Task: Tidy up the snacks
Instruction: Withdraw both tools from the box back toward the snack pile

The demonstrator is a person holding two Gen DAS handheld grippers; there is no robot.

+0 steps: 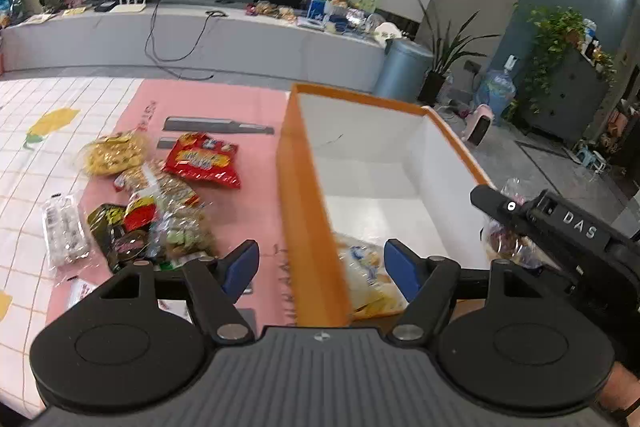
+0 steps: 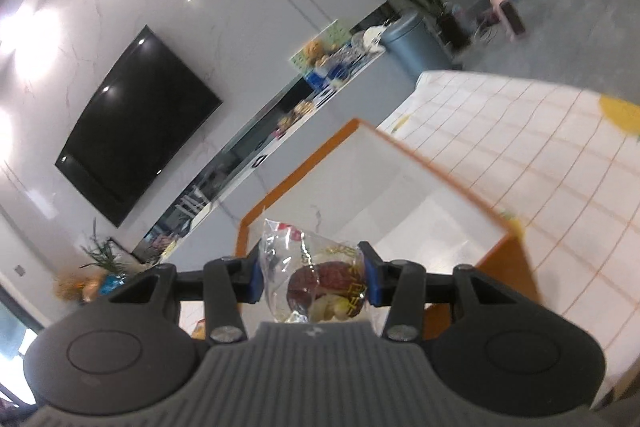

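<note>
We are carrying a clear date packet [image 2: 320, 279] clenched in the right hand-held gripper [image 2: 314, 279] toward the orange box [image 1: 308, 227], left hand-held gripper [image 1: 320, 267] released, needing a drop inside next

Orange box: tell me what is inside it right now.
The orange box holds one pale snack bag in its near corner; the rest of the visible white floor is bare. The near wall and left gripper hide part of the bag and floor. The right gripper's packet is not in yet.

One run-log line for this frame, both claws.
left claw: open, astride orange box wall | right claw: shut on clear snack packet, over box | loose snacks: on mat
</note>
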